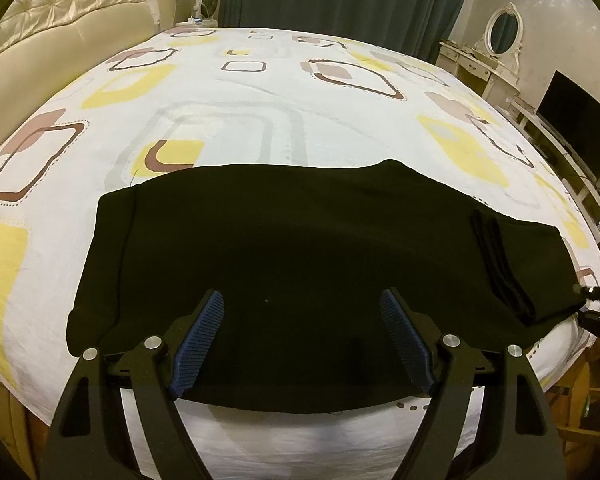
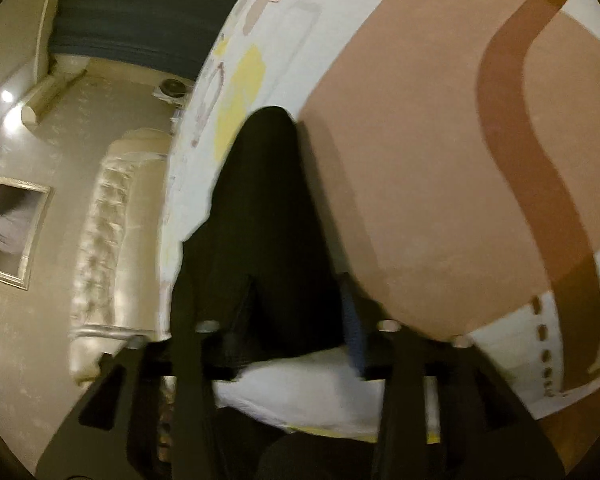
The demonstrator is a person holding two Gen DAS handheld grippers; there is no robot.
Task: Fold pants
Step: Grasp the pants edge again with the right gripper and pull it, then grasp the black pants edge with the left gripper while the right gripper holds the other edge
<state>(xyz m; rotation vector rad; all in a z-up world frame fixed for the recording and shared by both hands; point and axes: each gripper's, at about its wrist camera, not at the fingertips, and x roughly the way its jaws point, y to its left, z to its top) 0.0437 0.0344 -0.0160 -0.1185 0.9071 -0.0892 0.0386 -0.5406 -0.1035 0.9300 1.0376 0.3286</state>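
The black pants (image 1: 284, 240) seem pinched at their right end by the narrowed right gripper (image 2: 300, 312) – blurred; the left gripper (image 1: 302, 308) is held released. A shallow bite could slip – the fold would skew.

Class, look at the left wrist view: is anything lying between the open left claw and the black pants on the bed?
Nothing visible. The left claw hangs open directly over the black pants, which lie flat on the patterned bedsheet. Only bare dark cloth shows between the blue pads.
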